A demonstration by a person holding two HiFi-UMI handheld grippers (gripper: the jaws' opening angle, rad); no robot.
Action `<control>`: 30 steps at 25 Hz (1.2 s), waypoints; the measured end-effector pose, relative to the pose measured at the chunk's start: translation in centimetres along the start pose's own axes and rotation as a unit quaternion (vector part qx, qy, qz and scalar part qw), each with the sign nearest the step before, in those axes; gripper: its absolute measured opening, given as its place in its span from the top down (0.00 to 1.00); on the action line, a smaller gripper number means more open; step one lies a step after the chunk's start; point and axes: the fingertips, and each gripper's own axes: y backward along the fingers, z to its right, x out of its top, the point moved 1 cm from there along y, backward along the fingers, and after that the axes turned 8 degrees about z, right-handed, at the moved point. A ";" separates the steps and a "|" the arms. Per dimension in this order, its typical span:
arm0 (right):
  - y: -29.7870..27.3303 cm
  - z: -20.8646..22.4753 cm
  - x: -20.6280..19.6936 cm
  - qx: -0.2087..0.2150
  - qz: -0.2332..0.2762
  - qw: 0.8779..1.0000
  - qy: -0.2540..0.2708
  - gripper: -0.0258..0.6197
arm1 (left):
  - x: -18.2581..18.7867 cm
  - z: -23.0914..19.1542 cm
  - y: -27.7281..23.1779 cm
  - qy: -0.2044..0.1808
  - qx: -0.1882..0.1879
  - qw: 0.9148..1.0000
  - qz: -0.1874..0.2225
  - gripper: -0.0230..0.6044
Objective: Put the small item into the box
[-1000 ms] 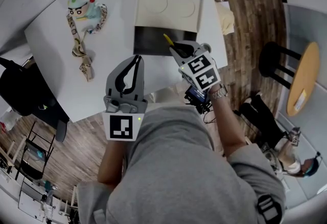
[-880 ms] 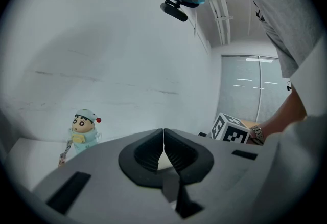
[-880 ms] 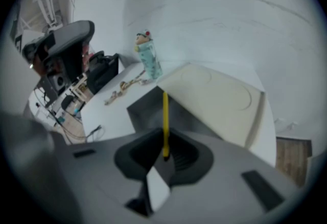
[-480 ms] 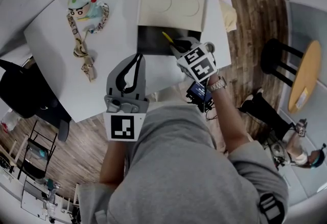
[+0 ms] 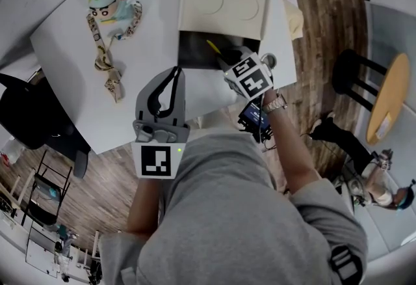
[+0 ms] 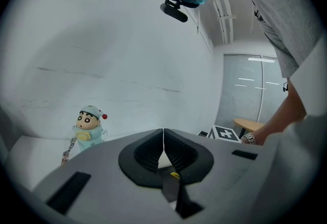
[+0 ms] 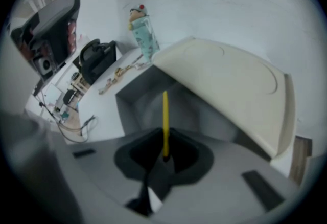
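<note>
Head view: I am holding my left gripper [image 5: 174, 73] over the white table [image 5: 78, 49], jaws pressed together on nothing. My right gripper [image 5: 225, 57], reaching forward, is pinching the thin yellow stick [image 5: 212, 47], its tip pointing into the open dark grey box [image 5: 192, 56] below the raised cream lid [image 5: 224, 7].

The table [image 5: 149, 36] is finished smooth, matt white; the floor [image 5: 322, 23] at right is laid in grained wood; the box lid [image 5: 221, 4] is matt cream.
</note>
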 end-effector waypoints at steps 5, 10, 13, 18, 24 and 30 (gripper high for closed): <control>-0.6 0.1 -0.3 -0.003 -0.006 1.000 -0.001 0.86 | -0.3 0.0 0.1 -0.001 -0.001 1.000 -0.005 0.91; -1.0 0.1 -0.5 -0.006 -0.014 1.000 0.000 0.86 | -0.2 -0.1 0.1 0.001 0.002 1.000 -0.002 0.91; -1.1 0.2 -0.6 -0.011 -0.018 1.000 -0.003 0.86 | -0.3 -0.2 0.1 0.004 0.004 1.000 -0.004 0.91; -1.6 0.5 -0.8 -0.018 -0.031 0.999 -0.006 0.86 | -0.4 -0.3 0.1 0.004 0.006 1.000 -0.002 0.91; -1.8 0.7 -0.9 -0.019 -0.035 0.999 -0.009 0.86 | -0.4 -0.7 0.2 0.004 0.008 1.000 -0.003 0.91; -1.7 0.6 -0.7 -0.017 -0.032 0.999 -0.012 0.83 | -0.3 -0.8 0.3 0.001 0.008 1.000 -0.002 0.91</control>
